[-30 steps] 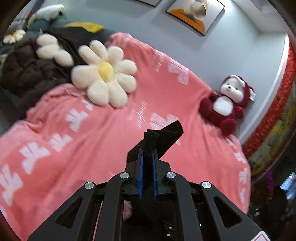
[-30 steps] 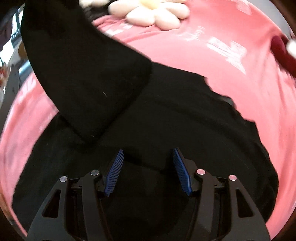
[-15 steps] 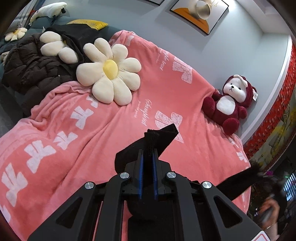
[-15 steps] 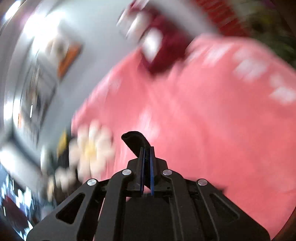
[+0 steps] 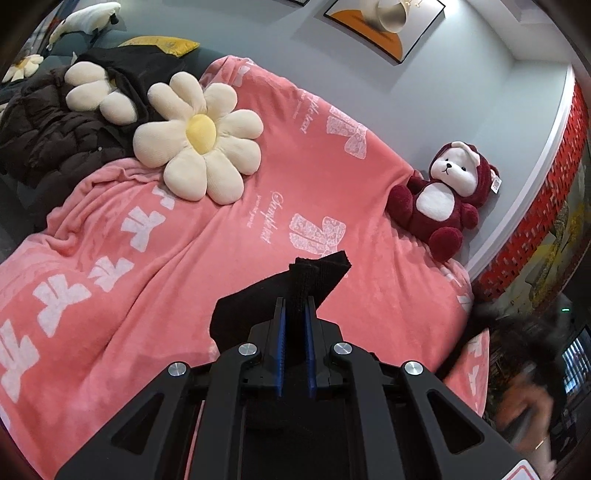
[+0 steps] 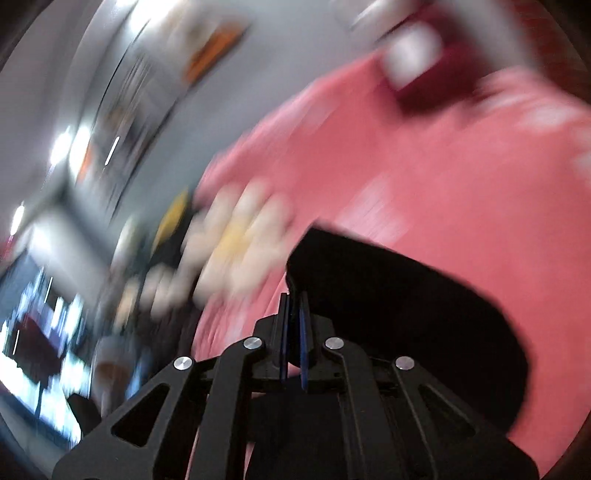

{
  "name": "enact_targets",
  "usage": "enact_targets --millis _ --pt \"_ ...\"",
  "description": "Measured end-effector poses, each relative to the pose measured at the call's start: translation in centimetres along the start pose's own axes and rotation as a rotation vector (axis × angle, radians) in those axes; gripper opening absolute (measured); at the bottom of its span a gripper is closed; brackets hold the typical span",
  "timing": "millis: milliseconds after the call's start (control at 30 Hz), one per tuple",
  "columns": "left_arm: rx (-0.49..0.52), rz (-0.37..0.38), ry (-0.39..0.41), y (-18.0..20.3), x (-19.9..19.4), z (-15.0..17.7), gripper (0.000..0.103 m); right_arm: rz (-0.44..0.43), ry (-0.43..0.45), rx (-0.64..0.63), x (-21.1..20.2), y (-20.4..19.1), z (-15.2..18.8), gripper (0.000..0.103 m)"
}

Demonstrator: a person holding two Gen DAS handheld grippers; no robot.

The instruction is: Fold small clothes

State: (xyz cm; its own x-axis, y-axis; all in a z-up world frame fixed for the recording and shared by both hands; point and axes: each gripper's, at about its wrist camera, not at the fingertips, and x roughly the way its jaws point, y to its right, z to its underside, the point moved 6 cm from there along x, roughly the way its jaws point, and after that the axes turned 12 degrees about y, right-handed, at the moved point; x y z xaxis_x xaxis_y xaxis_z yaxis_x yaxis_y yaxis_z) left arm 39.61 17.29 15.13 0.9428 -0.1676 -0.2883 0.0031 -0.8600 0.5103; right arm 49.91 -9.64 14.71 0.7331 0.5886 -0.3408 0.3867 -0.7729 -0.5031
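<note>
Two grippers each pinch black cloth over the pink blanket [image 5: 155, 280]. At ten o'clock lies a flower cushion [image 5: 199, 138]; the left gripper [image 5: 294, 314] clamps the black garment [image 5: 314, 273], lifted, centre; a plush bear [image 5: 443, 199] sits at two o'clock. The right gripper [image 6: 293, 306], in a blurred view, nips the same dark fabric.

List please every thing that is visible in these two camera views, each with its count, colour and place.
black garment: one, black, pinched by both tongs above the blanket
blanket: one, pink with white bows, covering the bed
flower cushion: two, cream with yellow centre, at the blanket's far left, the second partly hidden
plush bear: one, dark red and white, against the wall on the right
dark jacket: one, dark brown, far left beside the cushions
framed picture: one, orange and white, on the grey wall
left tongs: one, black with blue pads, shut on the garment
right tongs: one, black with blue pads, shut on the garment, view blurred
</note>
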Motion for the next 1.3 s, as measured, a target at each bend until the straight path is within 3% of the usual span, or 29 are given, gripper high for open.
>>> enact_targets --millis 33,133,233,267,333,367,400,500,567,667,700,733,767,800,833,900,933,967,1000,1067,1133,1200,1300 --pt "0.002 0.000 0.002 0.1 0.0 -0.2 0.007 -0.049 -0.124 -0.055 3.0 -2.2 3.6 0.007" --pt "0.011 -0.001 -0.001 0.2 0.0 -0.3 0.007 -0.036 -0.420 -0.222 8.9 -5.6 15.4 0.008" --pt "0.017 0.008 -0.013 0.1 0.2 0.2 0.007 -0.026 -0.465 -0.281 7.7 -5.9 20.1 0.008" --pt "0.020 0.011 -0.017 0.0 0.3 0.4 0.007 -0.013 -0.453 -0.274 6.7 -5.3 20.5 0.014" --pt "0.020 0.019 -0.027 -0.1 0.5 0.9 0.007 0.084 -0.367 -0.251 3.1 -2.0 19.1 0.036" --pt "0.015 0.024 -0.029 -0.2 0.5 1.1 0.007 0.160 -0.305 -0.224 1.1 0.5 17.7 0.052" --pt "0.008 0.030 -0.032 -0.2 0.6 1.3 0.007 0.225 -0.264 -0.205 -0.6 2.6 16.9 0.055" --pt "-0.003 0.042 -0.038 0.0 0.8 2.0 0.007 0.437 -0.195 -0.022 -4.8 12.2 13.3 0.055" --pt "-0.001 0.041 -0.040 0.3 0.9 2.4 0.007 0.495 -0.190 0.098 -5.5 17.0 12.3 0.055" --pt "0.000 0.033 -0.056 0.9 1.3 3.3 0.007 0.547 -0.263 0.181 -3.5 21.8 12.1 0.055" --pt "-0.001 0.033 -0.064 1.0 1.5 3.6 0.007 0.526 -0.276 0.200 -2.6 22.1 12.4 0.052" --pt "0.000 0.033 -0.073 1.2 1.6 4.0 0.007 0.502 -0.294 0.188 -1.5 21.9 12.5 0.041" --pt "0.005 0.032 -0.083 1.3 1.7 4.4 0.007 0.519 -0.310 0.149 -0.9 22.1 12.2 0.014" --pt "0.011 0.030 -0.095 1.4 1.8 4.8 0.009 0.542 -0.307 0.087 -0.3 22.3 11.2 0.007" --pt "0.015 0.030 -0.117 1.5 2.0 5.6 0.009 0.564 -0.277 0.045 -0.7 23.3 9.4 0.005" --pt "0.018 0.034 -0.189 1.6 2.8 7.7 0.010 0.732 -0.226 -0.022 -2.2 26.7 6.5 0.004" --pt "0.006 0.038 -0.231 1.5 3.2 9.0 0.019 0.833 -0.224 -0.044 -3.2 28.5 5.9 0.004" --pt "-0.009 0.040 -0.268 1.4 3.5 10.1 0.025 0.839 -0.221 -0.017 -3.8 29.2 5.8 0.004" --pt "-0.028 0.046 -0.315 1.4 4.0 11.5 0.031 0.786 -0.184 0.080 -5.0 29.5 5.5 0.004" --pt "-0.074 0.058 -0.415 1.1 4.9 14.9 0.032 0.647 -0.106 0.145 -7.1 27.4 5.5 0.010" --pt "-0.106 0.044 -0.473 0.7 5.5 17.4 0.039 0.540 -0.132 0.042 -8.8 22.8 7.7 0.024" --pt "-0.136 0.026 -0.500 0.4 6.1 19.3 0.041 0.504 -0.170 -0.090 -9.7 19.5 10.6 0.060" --pt "-0.158 0.000 -0.509 0.2 7.0 21.2 0.041 0.520 -0.279 -0.287 -8.4 16.9 15.5 0.058"
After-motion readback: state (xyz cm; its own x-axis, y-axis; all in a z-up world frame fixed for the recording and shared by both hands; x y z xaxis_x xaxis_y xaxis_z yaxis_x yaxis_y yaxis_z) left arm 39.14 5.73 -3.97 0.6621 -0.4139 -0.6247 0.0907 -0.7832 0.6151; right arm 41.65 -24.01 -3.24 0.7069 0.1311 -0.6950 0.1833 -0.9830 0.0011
